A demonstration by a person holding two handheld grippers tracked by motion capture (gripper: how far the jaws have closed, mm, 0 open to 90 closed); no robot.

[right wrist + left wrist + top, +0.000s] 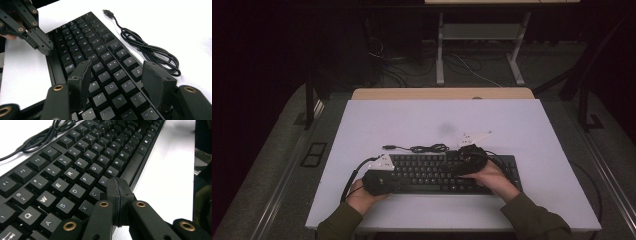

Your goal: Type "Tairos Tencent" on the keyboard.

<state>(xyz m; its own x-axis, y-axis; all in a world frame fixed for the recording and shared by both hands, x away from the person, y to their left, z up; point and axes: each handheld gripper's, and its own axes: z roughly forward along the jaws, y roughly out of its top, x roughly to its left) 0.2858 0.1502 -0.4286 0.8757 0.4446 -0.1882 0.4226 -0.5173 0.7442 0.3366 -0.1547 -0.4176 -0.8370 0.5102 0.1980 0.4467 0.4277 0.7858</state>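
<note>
A black keyboard [437,172] lies across the near half of the white table top [412,120]. Its loose black cable [427,148] is bunched just behind it and ends in a USB plug [388,147]. My left gripper [403,185] is at the keyboard's left front, shut with nothing between its pads. In the left gripper view its closed tips [117,182] rest by the V key at the front row of the keyboard [75,170]. My right gripper [116,67] stands open above the right-hand keys of the keyboard [100,57], clear of them. The left gripper [46,50] shows farther off there.
A wooden desk edge [442,93] runs behind the white top. Beyond it on the floor are metal table legs [440,55] and loose cables [402,70]. The coiled cable [150,50] lies on the table beside the keyboard's far edge.
</note>
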